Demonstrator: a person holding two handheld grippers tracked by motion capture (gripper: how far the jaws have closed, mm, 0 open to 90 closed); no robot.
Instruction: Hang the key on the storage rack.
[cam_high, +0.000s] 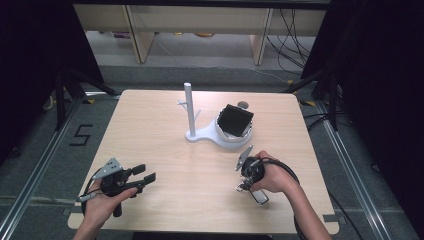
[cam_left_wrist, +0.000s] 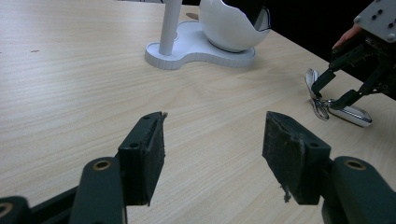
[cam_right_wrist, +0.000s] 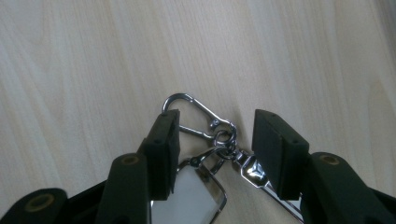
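I am lowering my right tongs (cam_right_wrist: 212, 140), spread, around the keychain (cam_right_wrist: 219, 135) (not yet pinched) on the tabletop (cam_high: 165, 150); left tongs (cam_left_wrist: 212, 154) are waiting, spread.

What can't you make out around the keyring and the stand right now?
- Keyring: lower part cut off by the right gripper view's bottom edge and covered by the right gripper jaws.
- Black block in the white stand: underside hidden by the bowl, high view.
- Small object behind the stand: too small to identify.
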